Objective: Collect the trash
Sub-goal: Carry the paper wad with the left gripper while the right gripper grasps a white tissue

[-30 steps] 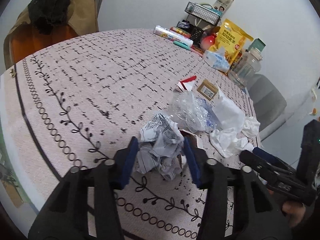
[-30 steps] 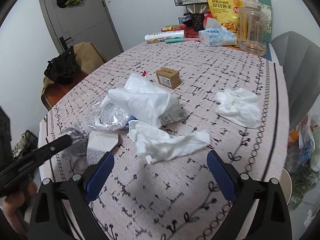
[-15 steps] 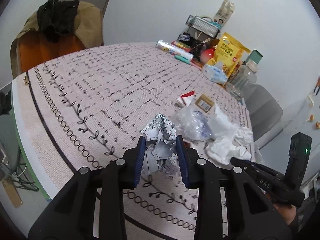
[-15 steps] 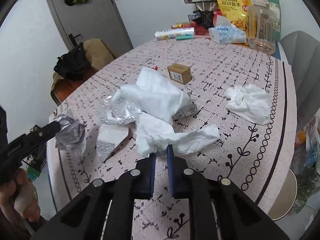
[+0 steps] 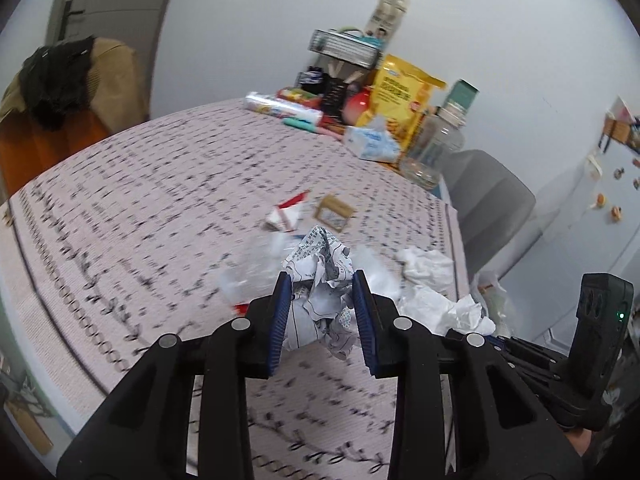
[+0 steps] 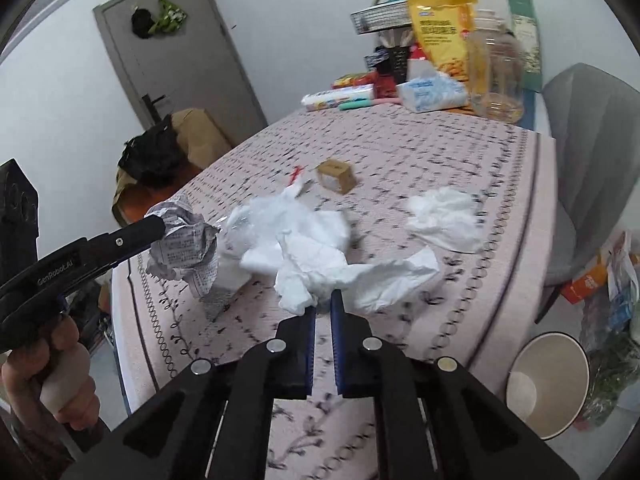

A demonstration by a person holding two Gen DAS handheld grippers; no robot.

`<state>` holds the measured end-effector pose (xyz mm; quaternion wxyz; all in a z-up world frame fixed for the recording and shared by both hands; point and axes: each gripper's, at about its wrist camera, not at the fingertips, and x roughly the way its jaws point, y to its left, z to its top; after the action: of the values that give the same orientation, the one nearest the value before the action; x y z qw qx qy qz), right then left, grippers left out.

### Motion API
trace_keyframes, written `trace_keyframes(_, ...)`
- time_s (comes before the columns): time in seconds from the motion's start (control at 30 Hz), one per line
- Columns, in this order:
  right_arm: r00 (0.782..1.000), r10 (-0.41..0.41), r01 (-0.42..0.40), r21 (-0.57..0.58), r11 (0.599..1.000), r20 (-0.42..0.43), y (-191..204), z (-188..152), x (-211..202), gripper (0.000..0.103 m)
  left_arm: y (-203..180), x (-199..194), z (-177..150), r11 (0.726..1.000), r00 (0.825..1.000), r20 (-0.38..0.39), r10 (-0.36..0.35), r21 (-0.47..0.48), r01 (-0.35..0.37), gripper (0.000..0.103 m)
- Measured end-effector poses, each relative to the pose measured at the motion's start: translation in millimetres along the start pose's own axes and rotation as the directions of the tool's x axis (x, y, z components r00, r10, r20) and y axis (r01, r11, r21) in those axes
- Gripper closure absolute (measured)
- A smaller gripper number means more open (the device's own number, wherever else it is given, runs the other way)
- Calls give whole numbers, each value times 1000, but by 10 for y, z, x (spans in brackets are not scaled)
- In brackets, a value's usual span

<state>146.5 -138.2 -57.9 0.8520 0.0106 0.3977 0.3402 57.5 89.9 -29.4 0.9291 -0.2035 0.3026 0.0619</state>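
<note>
Pink patterned cloth covers the bench [image 5: 120, 208], groceries stacked at the far wall. Left wrist view: your left gripper [image 5: 322, 312] has its fingers clamped on a crumpled printed paper ball [image 5: 320, 276], lifted clear of the cloth. Red-and-white wrapper [image 5: 289, 213] and small cardboard box [image 5: 334, 213] lie beyond, loose white tissue [image 5: 430, 268] to the right. Right wrist view: your right gripper [image 6: 322, 312] has its fingers nearly together, pinching the near edge of a crumpled white tissue [image 6: 340, 268] raised off the bench. Paper cup bin [image 6: 546, 384] sits on the floor at lower right, beside the bench edge. Risk: that thin edge pinch could tear or slip out mid-swing. The dangling tissue could also snag the clear plastic wrap [image 6: 240, 220] and drag it off the bench.
</note>
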Motion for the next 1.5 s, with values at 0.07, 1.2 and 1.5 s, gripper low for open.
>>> trace_keyframes(0.07, 1000, -17, 17, 23, 1000, 10, -116, -14, -73, 95, -153, 72, 32, 1000, 1000, -4, -20, 23, 20, 72)
trace_keyframes(1.2, 921, -388, 351, 504, 789, -34, -2966, -766, -468, 94, -2611, 1687, -175, 906, 922, -318, -222, 283, 316, 72)
trace_keyframes(1.5, 921, -378, 360, 578, 732, -94, -3666, -1103, -204, 55, -3166, 2217, -538, 886, 882, -424, -205, 302, 351, 72)
